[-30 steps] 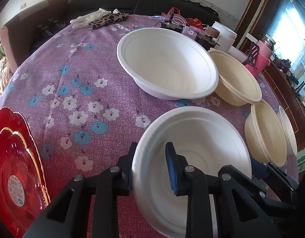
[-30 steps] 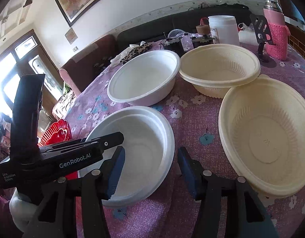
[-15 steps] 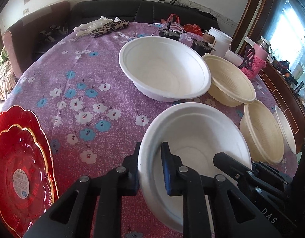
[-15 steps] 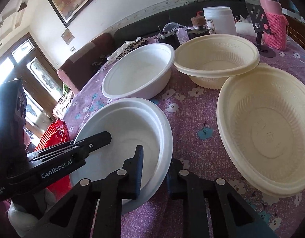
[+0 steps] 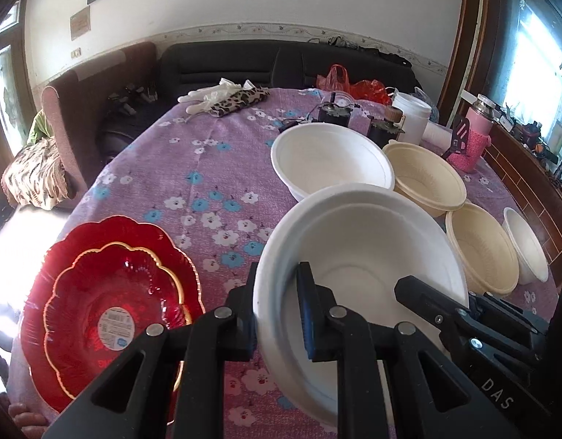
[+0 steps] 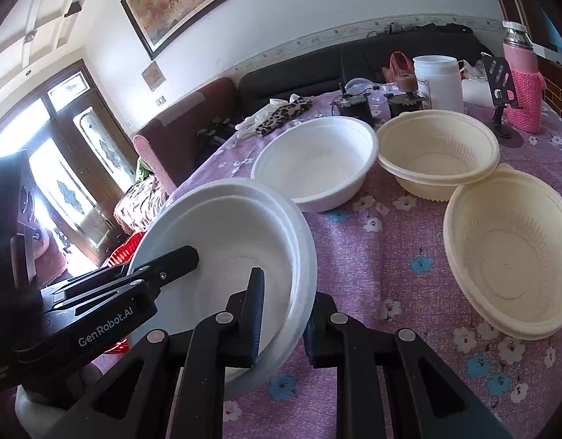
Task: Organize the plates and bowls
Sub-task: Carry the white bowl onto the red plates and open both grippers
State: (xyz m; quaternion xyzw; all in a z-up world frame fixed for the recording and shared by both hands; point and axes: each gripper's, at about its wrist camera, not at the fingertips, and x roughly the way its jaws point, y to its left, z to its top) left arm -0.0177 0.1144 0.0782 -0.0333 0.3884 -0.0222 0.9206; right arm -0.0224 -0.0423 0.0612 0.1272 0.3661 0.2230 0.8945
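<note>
Purple floral cloth covered the counter (image 5: 215,168). Both the left claw (image 5: 277,314) and right claw (image 6: 282,320) pinched opposite rims of the white bowl (image 5: 361,256), lifted and tilted; next, probably nesting it into the second white bowl (image 6: 317,161).

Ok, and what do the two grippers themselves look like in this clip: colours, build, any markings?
Both are matte black two-finger clamps with silver pivot bolts. The left gripper has blue pads inside its fingers; the right wrist view shows white "GenRobot.AI" lettering on its side. The right gripper is built alike, with "DAS" printed on its body in the left wrist view. No cables or sleeves show.
</note>
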